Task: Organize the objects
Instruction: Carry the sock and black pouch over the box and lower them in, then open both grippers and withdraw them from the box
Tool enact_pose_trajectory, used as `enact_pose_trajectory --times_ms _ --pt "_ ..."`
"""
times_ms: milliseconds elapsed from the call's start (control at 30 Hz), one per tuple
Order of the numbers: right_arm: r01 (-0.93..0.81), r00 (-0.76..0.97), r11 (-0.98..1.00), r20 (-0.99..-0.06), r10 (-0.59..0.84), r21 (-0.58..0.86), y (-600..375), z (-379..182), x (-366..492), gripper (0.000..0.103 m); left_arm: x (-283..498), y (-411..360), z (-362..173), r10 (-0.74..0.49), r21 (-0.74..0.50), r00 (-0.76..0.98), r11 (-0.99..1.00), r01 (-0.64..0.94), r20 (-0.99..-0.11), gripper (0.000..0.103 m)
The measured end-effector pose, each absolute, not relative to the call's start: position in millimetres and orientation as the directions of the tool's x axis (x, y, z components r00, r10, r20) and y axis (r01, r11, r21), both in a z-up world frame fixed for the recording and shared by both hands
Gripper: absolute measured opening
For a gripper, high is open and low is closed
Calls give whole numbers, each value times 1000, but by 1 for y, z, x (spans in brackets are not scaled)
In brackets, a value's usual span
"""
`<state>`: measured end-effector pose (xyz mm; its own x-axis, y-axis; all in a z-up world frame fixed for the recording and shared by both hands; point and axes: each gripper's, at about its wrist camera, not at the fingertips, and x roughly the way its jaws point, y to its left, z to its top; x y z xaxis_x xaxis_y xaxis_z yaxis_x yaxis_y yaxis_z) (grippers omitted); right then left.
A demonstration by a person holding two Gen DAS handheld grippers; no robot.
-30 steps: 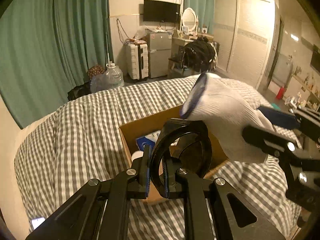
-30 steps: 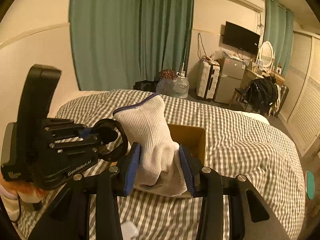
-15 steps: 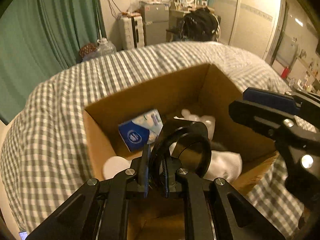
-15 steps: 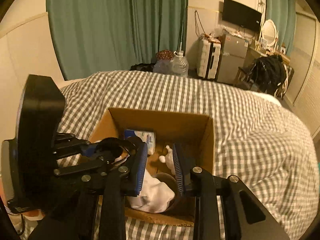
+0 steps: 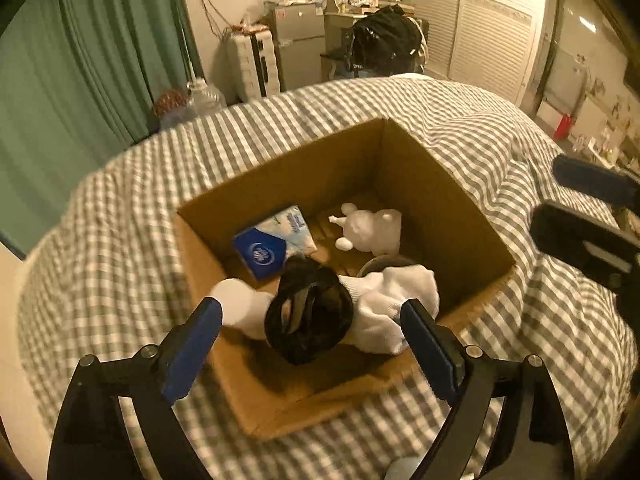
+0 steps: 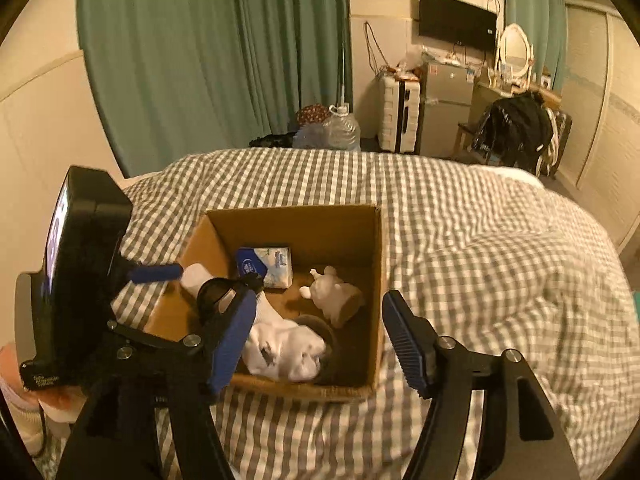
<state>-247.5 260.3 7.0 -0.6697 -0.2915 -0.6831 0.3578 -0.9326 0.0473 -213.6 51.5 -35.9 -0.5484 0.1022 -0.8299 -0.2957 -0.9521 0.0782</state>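
An open cardboard box (image 5: 448, 200) rests on the checked bedspread (image 5: 120, 240). It holds a blue tissue pack (image 5: 276, 242), a white figurine (image 5: 372, 230), a white bottle (image 5: 236, 304) and a white glove (image 5: 396, 304). A black ring (image 5: 308, 320) lies loose at the box's near side. My left gripper (image 5: 310, 316) hangs over it, jaws opening, pads off the ring. My right gripper (image 6: 319, 308) hovers above the glove (image 6: 288, 348), jaws opening, nothing pressed between them. One blue left finger (image 6: 156, 273) shows beside the ring (image 6: 216, 292).
The box (image 6: 378, 280) sits mid-bed. Beyond the bed's far edge stand green curtains (image 6: 220, 60), water jugs (image 6: 340, 128), a white suitcase (image 6: 400, 116), a small fridge (image 6: 446, 108) and a chair with a black bag (image 6: 516, 128). Wardrobe doors (image 5: 488, 28) stand at the right.
Both grippers dropped over the box. The right one let go of the white glove, which now lies inside. The left one opened and released the black ring.
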Motion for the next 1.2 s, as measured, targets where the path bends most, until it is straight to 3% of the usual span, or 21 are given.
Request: enact_pose_trajectory --times_ms 267,467,633,800,933,1167,1200 --pt "393 -712 -920 -633 -303 -2 256 56 -185 66 -170 14 6 87 81 -587 -964 -254 -805 95" --pt "462 -705 -885 -628 -328 -56 244 61 -130 66 -114 -22 14 75 87 -663 -975 -207 -745 97" --pt "510 -654 -858 -676 -339 -63 227 16 -101 66 -71 -47 -20 89 -10 -690 -993 -117 -718 97" --pt "530 -548 -848 -773 -319 -26 217 -56 -92 66 -60 -50 -75 123 -85 -608 -992 -91 -784 97" --pt "552 -467 -833 -814 -344 35 206 -95 -87 66 -57 -48 -101 95 -52 -581 -995 -90 -808 97" --pt "572 -388 -820 -877 -285 13 183 -139 -94 66 -56 -46 -110 70 -18 -591 -995 -94 -804 97" --pt "568 -375 -823 -887 -271 11 182 -144 -96 61 -56 -46 -111 71 -19 -591 -995 -94 -803 97"
